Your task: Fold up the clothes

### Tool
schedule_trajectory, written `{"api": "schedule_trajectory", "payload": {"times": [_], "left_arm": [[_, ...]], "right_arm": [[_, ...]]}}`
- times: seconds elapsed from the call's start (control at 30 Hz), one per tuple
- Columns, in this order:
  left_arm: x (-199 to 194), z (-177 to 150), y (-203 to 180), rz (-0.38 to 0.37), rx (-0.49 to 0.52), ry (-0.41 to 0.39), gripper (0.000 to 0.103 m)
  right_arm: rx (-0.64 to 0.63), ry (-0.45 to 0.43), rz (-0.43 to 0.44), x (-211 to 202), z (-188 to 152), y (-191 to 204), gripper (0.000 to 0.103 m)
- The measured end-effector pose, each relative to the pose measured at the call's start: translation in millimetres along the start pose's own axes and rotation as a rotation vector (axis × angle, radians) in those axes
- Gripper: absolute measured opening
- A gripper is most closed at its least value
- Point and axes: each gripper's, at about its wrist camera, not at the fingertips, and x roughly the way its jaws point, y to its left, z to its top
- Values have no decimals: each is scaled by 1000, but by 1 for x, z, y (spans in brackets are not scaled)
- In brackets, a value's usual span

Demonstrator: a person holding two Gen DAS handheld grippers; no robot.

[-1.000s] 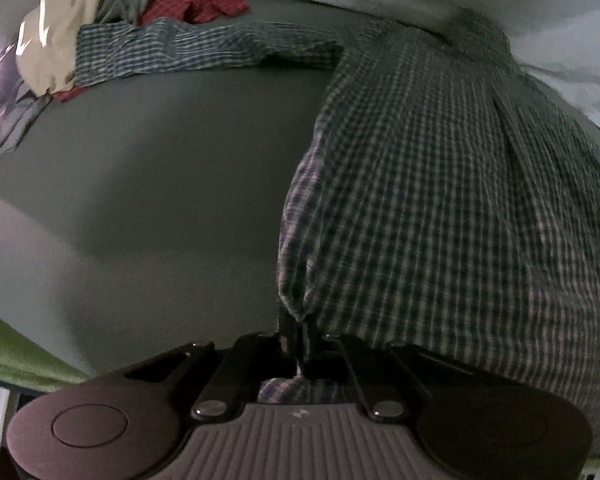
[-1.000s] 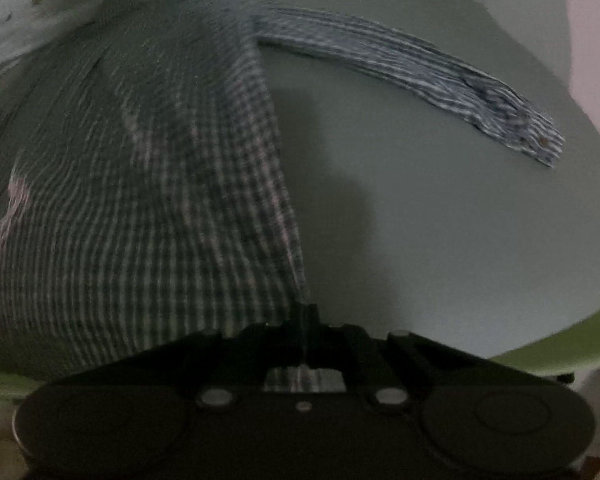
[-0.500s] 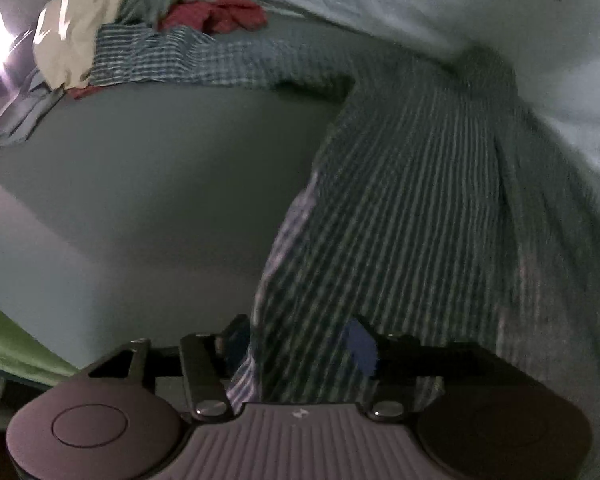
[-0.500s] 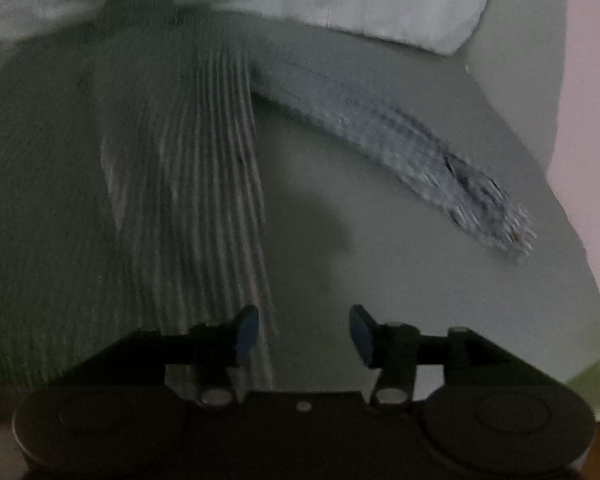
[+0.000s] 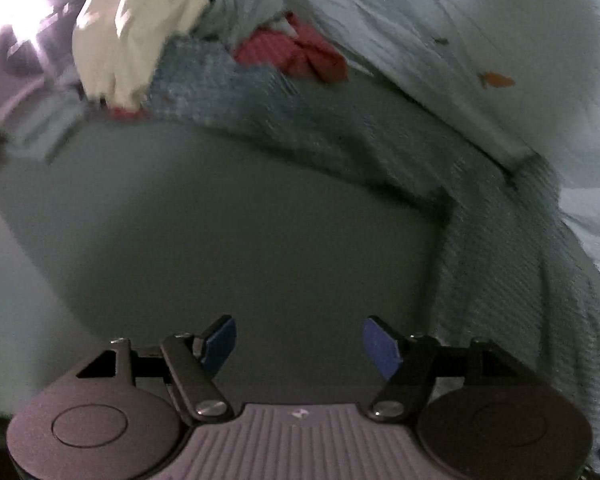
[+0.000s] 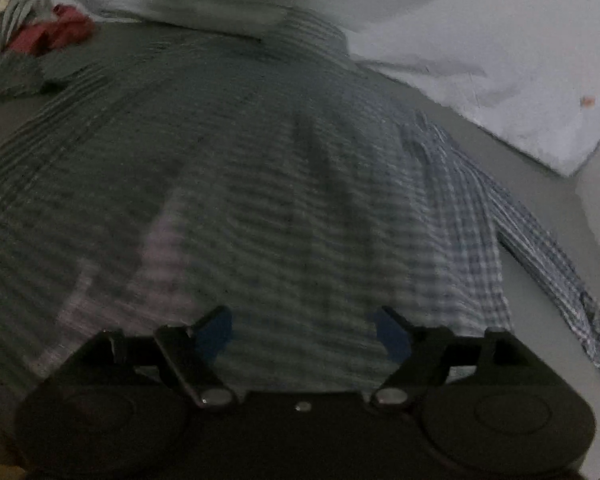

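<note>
Your left gripper [image 5: 299, 344] stands wide, holding nothing, over bare grey bedsheet [image 5: 228, 248]; your right gripper [image 6: 303, 334] is just as wide and empty above the checked shirt [image 6: 260, 184]. The shirt lies spread flat, one sleeve [image 6: 540, 240] stretched right, the other [image 5: 292, 128] reaching toward the laundry pile [image 5: 172, 40]. My guess: that far sleeve touches the pile, so dragging it inward could pull a red garment [image 5: 296, 56] along (check before you pinch). Motion blur smears the weave, so buttons and hem edges are unreadable, and the shirt's near hem is hidden behind your right gripper's body.
</note>
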Motion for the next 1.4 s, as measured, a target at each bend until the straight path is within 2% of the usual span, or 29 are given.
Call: {"api": "schedule_trajectory", "payload": {"times": [0.07,0.17,0.33,0.43,0.53,0.67,0.7,0.73,0.77,0.8,0.87,1.0,1.1,1.2,1.3,1.4], "left_arm": [[9,19,16,37,50,-42,75],[27,49,37,97,131,-80,75],[63,99,61,131,235,-131,75],[90,126,76,113,186,-98,75],[111,147,91,59,56,-82,79],[124,157,106,-21,-147,-103,78],[127,159,109,-34,-192,-109,75],[128,160,110,-25,-224,-121,58],[128,161,110,9,-243,-134,18],[130,162,109,53,-253,-129,3],[128,163,108,109,-269,-132,0],[97,160,107,129,-288,-173,0],[53,153,106,146,-247,-235,0],[23,149,104,164,-163,-273,0],[32,145,98,144,-64,-249,0],[49,138,91,82,2,-195,3]], "right_arm": [[-40,4,-18,-2,4,29,85],[-78,20,-59,-6,11,69,85],[-78,-1,-166,-13,17,112,86],[-107,5,-234,-15,16,125,86],[-100,2,-268,-17,14,131,86],[-75,7,-302,-16,19,135,87],[-74,10,-310,-14,21,135,87],[-76,11,-317,-11,23,137,87],[-84,11,-326,-11,23,139,87],[-99,8,-337,-10,22,140,88],[-143,-4,-361,-10,21,145,88],[-279,-40,-413,-7,15,160,88],[-350,-56,-423,-5,15,164,88],[-339,-63,-404,-5,16,159,88],[-337,-80,-377,-7,23,158,88],[-347,-101,-348,-9,32,159,87]]}}
